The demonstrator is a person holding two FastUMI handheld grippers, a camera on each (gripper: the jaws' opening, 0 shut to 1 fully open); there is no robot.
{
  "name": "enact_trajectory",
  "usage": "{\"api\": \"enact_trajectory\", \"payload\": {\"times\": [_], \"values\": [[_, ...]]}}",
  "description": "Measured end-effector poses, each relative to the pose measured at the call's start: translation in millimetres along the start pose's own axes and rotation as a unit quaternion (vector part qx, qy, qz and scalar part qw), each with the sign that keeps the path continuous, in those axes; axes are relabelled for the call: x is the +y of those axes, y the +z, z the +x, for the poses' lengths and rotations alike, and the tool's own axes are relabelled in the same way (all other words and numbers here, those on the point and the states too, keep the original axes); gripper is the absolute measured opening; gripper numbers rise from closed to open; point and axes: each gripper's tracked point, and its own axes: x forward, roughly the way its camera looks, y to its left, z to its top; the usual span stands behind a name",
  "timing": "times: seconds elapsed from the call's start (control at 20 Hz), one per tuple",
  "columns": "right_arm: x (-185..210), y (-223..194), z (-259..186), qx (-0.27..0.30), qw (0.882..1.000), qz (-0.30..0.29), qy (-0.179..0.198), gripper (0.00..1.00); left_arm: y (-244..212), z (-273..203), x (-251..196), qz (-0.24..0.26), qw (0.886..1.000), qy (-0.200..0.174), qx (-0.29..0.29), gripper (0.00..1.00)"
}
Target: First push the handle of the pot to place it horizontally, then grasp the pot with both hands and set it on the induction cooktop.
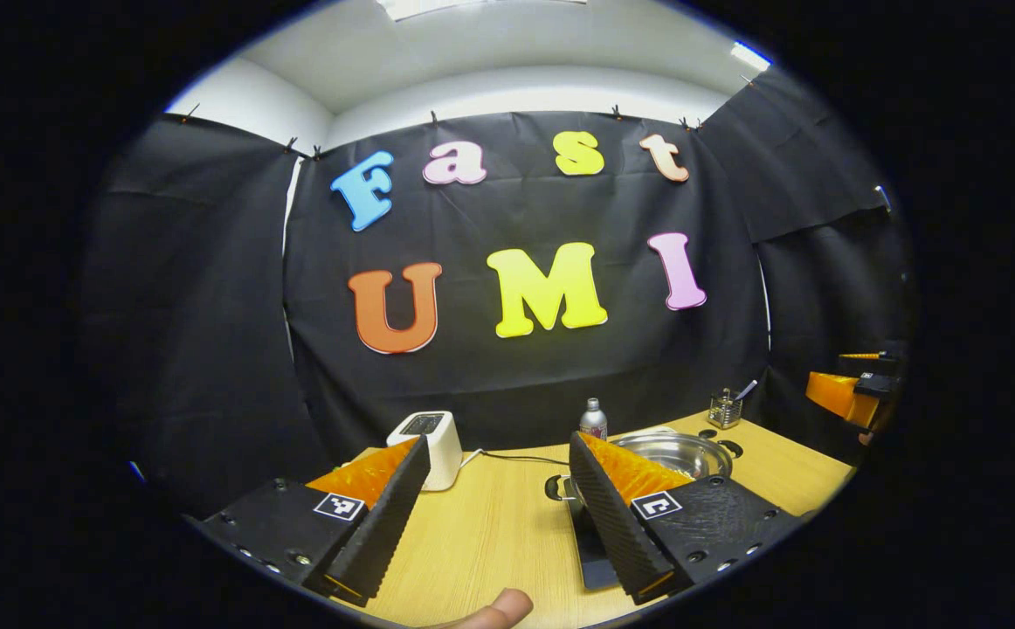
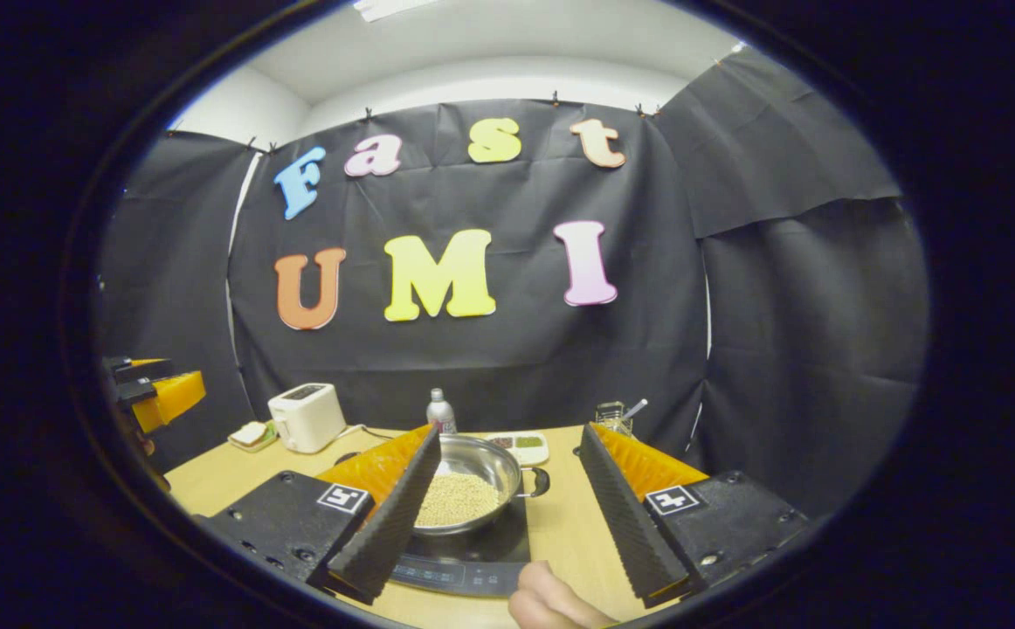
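A steel pot (image 2: pixel 472 480) holding pale grains sits on the black induction cooktop (image 2: pixel 472 559) in the right gripper view. Its small black handle (image 2: pixel 538 482) sticks out to the right. My right gripper (image 2: pixel 509 432) is open above the near side of the cooktop, its left finger in front of the pot's left part, not touching it. In the left gripper view the pot (image 1: pixel 678 454) lies behind my right finger, with its other handle (image 1: pixel 554 487) showing between the fingers. My left gripper (image 1: pixel 499 441) is open over bare table, holding nothing.
On the wooden table (image 1: pixel 490 524) stand a white toaster (image 2: pixel 307 417), a silver bottle (image 2: pixel 440 411), a small tray of condiments (image 2: pixel 521 445), a wire utensil holder (image 2: pixel 614 417) and a plate with bread (image 2: pixel 252 434). A thumb (image 2: pixel 551 603) shows at the bottom edge.
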Motion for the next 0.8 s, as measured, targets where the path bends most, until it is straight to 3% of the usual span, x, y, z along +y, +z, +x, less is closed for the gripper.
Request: {"api": "enact_trajectory", "payload": {"times": [0.3, 0.5, 0.8], "values": [[12.0, 46.1, -70.2, -0.037, 0.998, -0.043, -0.002, 1.0, 17.9, -61.8, 13.6, -0.04, 0.999, 0.009, -0.002, 0.96], [-1.1, 56.4, -109.9, -0.056, 0.997, -0.044, -0.007, 1.0, 30.5, -93.9, 20.0, -0.053, 0.998, 0.007, -0.025, 0.96], [-20.4, 70.8, -141.9, -0.087, 0.995, -0.043, -0.024, 1.0, 50.7, -117.2, -3.1, -0.051, 0.997, -0.028, -0.048, 0.96]]}}
